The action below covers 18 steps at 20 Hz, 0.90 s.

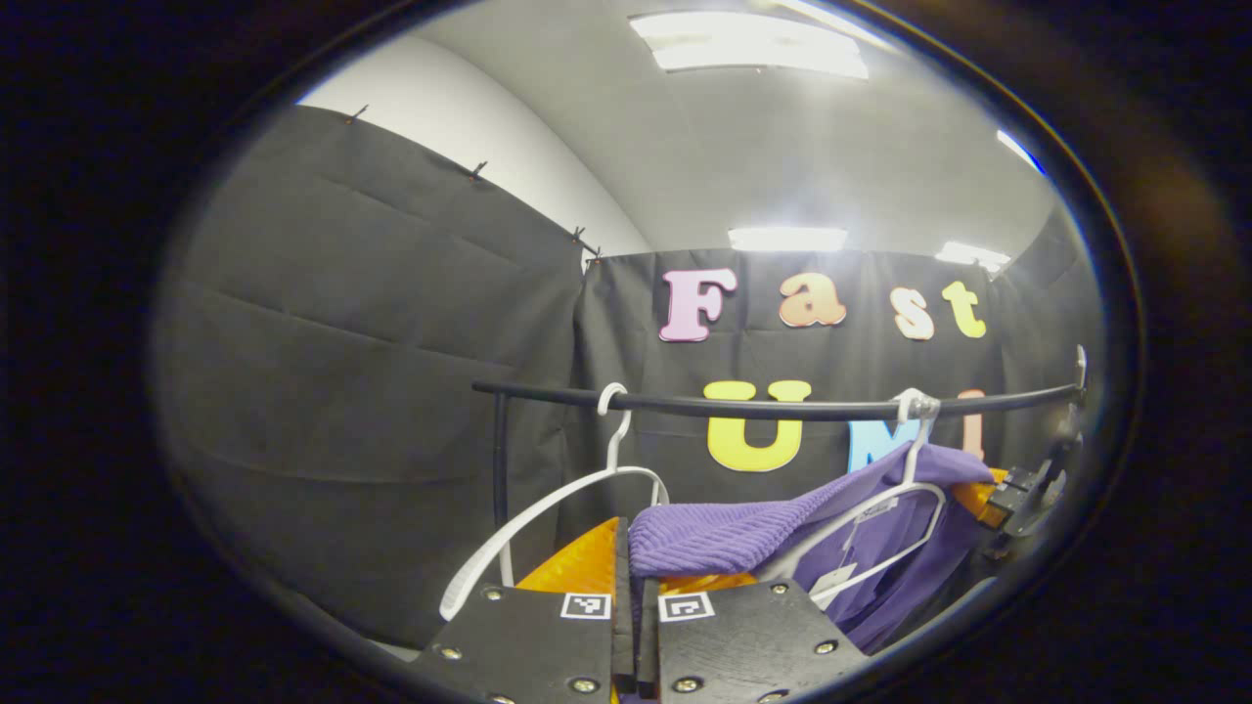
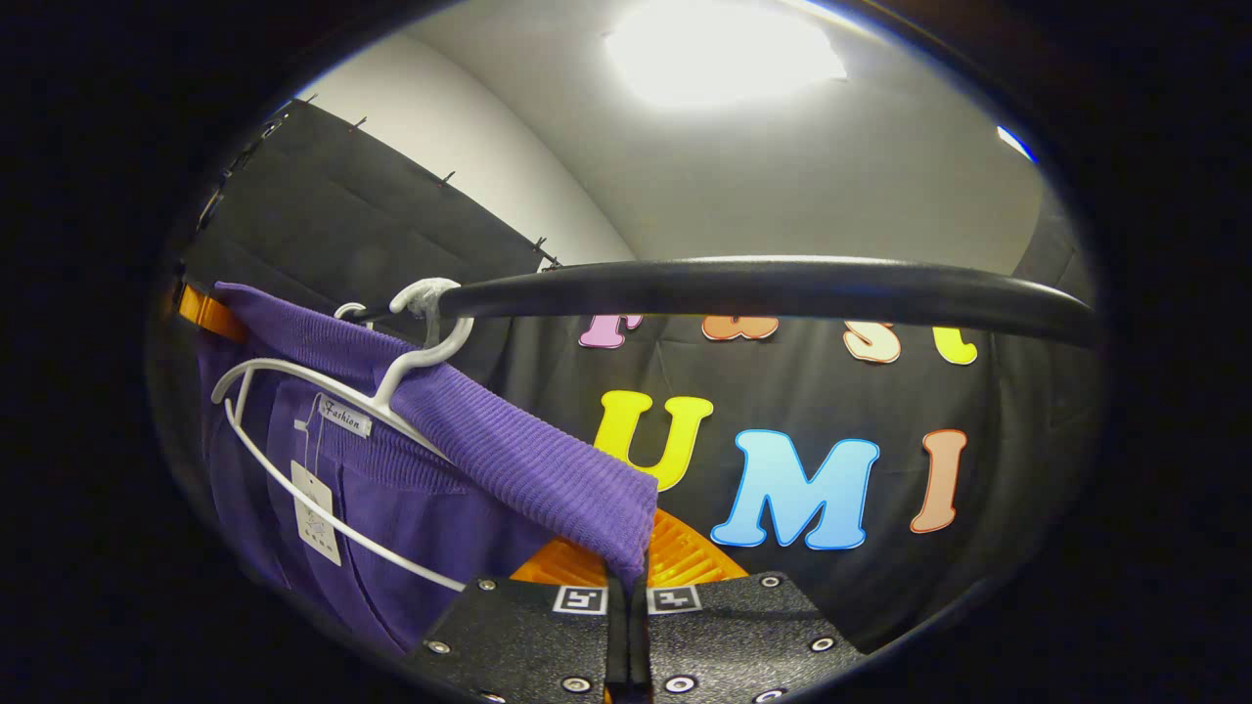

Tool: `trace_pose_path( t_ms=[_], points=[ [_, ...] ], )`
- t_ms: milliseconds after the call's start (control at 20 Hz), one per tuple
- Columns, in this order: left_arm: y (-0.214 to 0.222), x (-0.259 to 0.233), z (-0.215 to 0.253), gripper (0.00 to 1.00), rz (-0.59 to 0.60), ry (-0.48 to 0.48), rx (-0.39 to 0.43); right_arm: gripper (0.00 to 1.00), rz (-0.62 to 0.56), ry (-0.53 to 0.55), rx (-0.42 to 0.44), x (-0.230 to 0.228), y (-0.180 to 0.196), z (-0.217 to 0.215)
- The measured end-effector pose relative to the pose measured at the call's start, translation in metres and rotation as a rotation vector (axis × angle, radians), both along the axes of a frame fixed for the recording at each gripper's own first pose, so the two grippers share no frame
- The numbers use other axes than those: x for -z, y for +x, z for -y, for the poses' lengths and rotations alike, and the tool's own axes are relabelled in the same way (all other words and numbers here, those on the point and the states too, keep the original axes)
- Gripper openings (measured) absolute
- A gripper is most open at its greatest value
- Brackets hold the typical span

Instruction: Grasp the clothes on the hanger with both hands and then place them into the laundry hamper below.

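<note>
A purple knit garment hangs on a white hanger from the black rail. My left gripper is shut on one shoulder of it, the fabric pinched between its fingers. In the right gripper view, the same purple garment drapes over the white hanger hooked on the rail. My right gripper is shut on the other shoulder edge. The right gripper also shows at the far end of the garment in the left gripper view.
An empty white hanger hangs on the rail to the left of the garment. The rail's black upright post stands at the left end. A white tag dangles inside the garment's neck.
</note>
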<state>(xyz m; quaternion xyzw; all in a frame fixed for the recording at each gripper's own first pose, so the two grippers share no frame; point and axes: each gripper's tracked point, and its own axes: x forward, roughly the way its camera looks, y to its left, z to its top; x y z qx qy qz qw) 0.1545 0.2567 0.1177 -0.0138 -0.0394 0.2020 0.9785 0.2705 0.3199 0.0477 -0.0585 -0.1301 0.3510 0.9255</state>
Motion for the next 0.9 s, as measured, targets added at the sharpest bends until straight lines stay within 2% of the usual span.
trace_pose_path(
  t_ms=[100, 150, 200, 250, 600, 900],
  points=[
    [0.006, 0.012, -0.004, 0.0, -0.023, -0.022, 0.024, 0.0, 0.007, -0.003, 0.009, -0.001, 0.0, -0.001],
    [0.008, 0.015, -0.005, 0.1, -0.027, -0.039, 0.036, 0.0, 0.008, -0.004, 0.015, -0.001, 0.0, -0.001],
    [0.01, 0.02, -0.006, 0.0, -0.024, -0.051, 0.051, 0.0, 0.006, -0.004, 0.018, 0.0, 0.001, -0.002],
    [0.013, 0.023, -0.008, 0.03, -0.021, -0.057, 0.064, 0.0, 0.003, -0.004, 0.02, 0.002, 0.002, -0.002],
    [0.033, 0.061, -0.012, 0.03, -0.092, -0.057, 0.14, 0.0, -0.008, -0.02, 0.05, 0.007, 0.013, -0.001],
    [0.048, 0.086, -0.002, 0.03, -0.083, -0.129, 0.181, 0.0, 0.002, -0.048, 0.068, 0.013, 0.021, 0.003]
  ],
)
